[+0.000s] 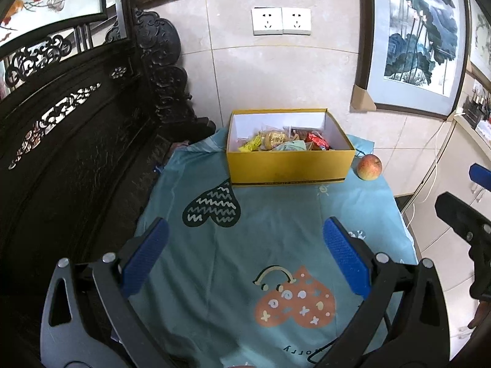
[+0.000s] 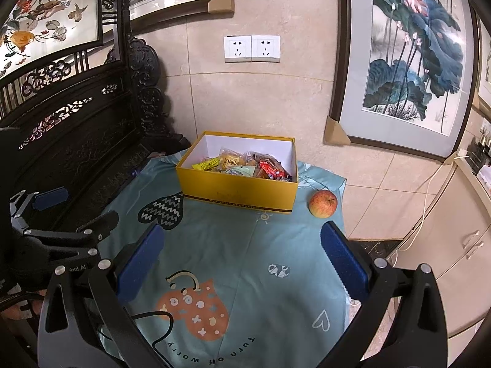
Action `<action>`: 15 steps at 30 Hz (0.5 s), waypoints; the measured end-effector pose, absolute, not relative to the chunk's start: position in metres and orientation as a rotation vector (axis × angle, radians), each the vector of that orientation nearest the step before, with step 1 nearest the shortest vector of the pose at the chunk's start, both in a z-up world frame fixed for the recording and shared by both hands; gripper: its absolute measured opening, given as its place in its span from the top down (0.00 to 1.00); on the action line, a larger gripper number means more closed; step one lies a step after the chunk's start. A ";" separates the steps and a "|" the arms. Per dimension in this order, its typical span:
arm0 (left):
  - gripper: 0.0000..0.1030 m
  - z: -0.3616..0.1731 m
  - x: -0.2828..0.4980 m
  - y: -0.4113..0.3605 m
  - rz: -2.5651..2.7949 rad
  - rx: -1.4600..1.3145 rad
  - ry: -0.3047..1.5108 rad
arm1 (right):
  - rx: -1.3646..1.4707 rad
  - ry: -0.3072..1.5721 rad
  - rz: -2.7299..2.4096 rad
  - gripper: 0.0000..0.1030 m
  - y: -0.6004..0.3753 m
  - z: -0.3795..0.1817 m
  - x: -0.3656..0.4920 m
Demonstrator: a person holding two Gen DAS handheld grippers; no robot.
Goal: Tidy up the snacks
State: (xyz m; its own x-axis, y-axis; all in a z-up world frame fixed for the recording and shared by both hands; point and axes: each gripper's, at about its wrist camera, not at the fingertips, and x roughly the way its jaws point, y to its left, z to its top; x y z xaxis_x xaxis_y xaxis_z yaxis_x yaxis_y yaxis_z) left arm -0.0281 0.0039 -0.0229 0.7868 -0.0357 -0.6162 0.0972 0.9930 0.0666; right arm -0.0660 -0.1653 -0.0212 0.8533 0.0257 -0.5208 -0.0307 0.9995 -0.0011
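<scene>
A yellow open box (image 1: 288, 165) (image 2: 239, 194) stands at the far end of a table covered with a teal cloth (image 1: 270, 230) (image 2: 239, 245). Several wrapped snacks (image 1: 285, 142) (image 2: 245, 165) lie inside it. A red-yellow apple (image 1: 369, 167) (image 2: 322, 203) lies on the cloth just right of the box. My left gripper (image 1: 245, 230) is open and empty, above the cloth well short of the box. My right gripper (image 2: 242, 236) is open and empty too, also short of the box. Each gripper shows at the edge of the other's view (image 1: 460, 224) (image 2: 61, 236).
A dark carved wooden screen (image 1: 76, 122) (image 2: 76, 128) stands close along the table's left side. A tiled wall with two sockets (image 1: 280, 21) and framed paintings (image 2: 408, 61) is behind. Cabinets (image 2: 460, 245) and a white cable (image 2: 426, 202) are at the right. A black cable (image 2: 162, 334) lies on the cloth.
</scene>
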 end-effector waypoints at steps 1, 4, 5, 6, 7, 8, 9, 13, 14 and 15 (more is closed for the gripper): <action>0.02 -0.023 -0.027 0.004 -0.076 0.097 0.665 | -0.010 0.547 0.029 0.01 -0.165 -0.021 -0.066; 0.02 -0.024 -0.025 0.003 -0.099 0.097 0.681 | -0.010 0.546 0.027 0.01 -0.165 -0.021 -0.065; 0.02 -0.025 -0.023 0.003 -0.109 0.098 0.689 | -0.011 0.546 0.027 0.01 -0.164 -0.022 -0.064; 0.02 -0.025 -0.022 0.002 -0.112 0.100 0.692 | -0.011 0.546 0.026 0.01 -0.164 -0.022 -0.064; 0.02 -0.025 -0.022 0.002 -0.107 0.104 0.691 | -0.010 0.546 0.024 0.01 -0.163 -0.022 -0.064; 0.02 -0.025 -0.022 0.003 -0.106 0.105 0.690 | -0.010 0.546 0.024 0.01 -0.163 -0.022 -0.065; 0.02 -0.025 -0.021 0.003 -0.106 0.104 0.689 | -0.010 0.546 0.023 0.01 -0.163 -0.022 -0.064; 0.02 -0.026 -0.017 0.005 -0.098 0.097 0.696 | -0.010 0.544 0.019 0.01 -0.163 -0.022 -0.064; 0.02 -0.027 -0.017 0.005 -0.097 0.094 0.699 | -0.010 0.543 0.018 0.01 -0.163 -0.022 -0.064; 0.02 -0.027 -0.016 0.006 -0.099 0.092 0.702 | -0.010 0.543 0.017 0.01 -0.163 -0.022 -0.064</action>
State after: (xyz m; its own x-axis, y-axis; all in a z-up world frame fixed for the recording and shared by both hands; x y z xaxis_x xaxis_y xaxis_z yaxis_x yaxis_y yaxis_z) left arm -0.0165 0.0055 -0.0270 0.7590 -0.0601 -0.6484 0.1216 0.9913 0.0506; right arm -0.0638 -0.1632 -0.0216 0.8558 0.0138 -0.5171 -0.0192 0.9998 -0.0051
